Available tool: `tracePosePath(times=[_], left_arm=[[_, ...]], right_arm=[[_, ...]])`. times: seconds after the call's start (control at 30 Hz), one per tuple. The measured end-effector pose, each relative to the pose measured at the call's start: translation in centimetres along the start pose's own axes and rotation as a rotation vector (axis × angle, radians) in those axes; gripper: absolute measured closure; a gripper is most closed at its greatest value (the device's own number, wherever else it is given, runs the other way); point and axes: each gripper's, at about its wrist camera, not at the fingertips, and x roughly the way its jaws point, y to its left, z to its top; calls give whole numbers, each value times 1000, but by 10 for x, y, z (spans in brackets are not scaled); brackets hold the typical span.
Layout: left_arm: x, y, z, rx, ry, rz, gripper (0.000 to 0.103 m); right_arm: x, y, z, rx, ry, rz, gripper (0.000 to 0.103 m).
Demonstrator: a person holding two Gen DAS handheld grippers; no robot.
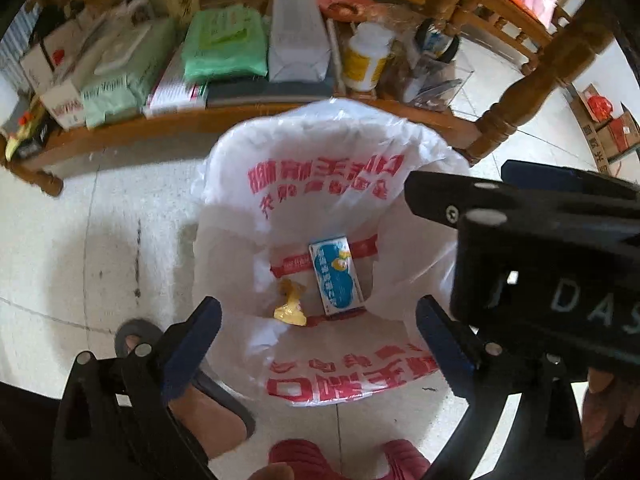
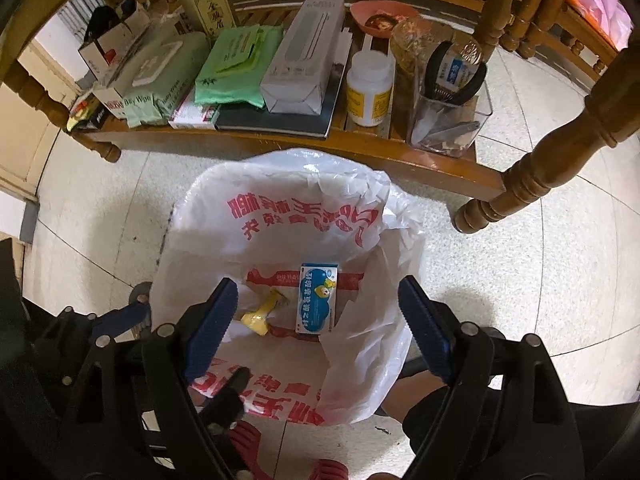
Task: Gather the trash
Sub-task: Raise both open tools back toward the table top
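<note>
Both grippers, left (image 1: pixel 316 320) & right (image 2: pixel 316 312), hang spread and empty over the bin bag (image 1: pixel 320 152), blue box (image 1: pixel 336 276) & yellow wrapper (image 1: pixel 290 304) below them inside; drop looks done, next prob fetch more trash.

You get soft daylight, glare on the white bag liner (image 1: pixel 320 168), motion-blurred shelf items, strong fisheye bending, dark vignetted corners.
</note>
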Motion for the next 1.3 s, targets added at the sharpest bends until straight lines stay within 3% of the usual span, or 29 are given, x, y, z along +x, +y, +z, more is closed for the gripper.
tracePosePath(times=[0.3, 0.5, 0.83, 1.07, 1.3], left_arm=[[-46, 0, 2, -15, -85, -27, 8], [-95, 5, -1, -55, -191, -20, 8], [-168, 2, 4, -48, -293, -19, 8], [-243, 2, 40, -43, -413, 9, 8], [-304, 13, 95, -70, -513, 38, 8]], right_arm=[[-59, -15, -10, 36, -74, -7, 17], [-115, -19, -25, 37, -157, -29, 14], [-223, -22, -32, 18, -322, -40, 7], [-292, -25, -12, -30, -429, -34, 7], [-350, -43, 36, -68, -519, -81, 7]])
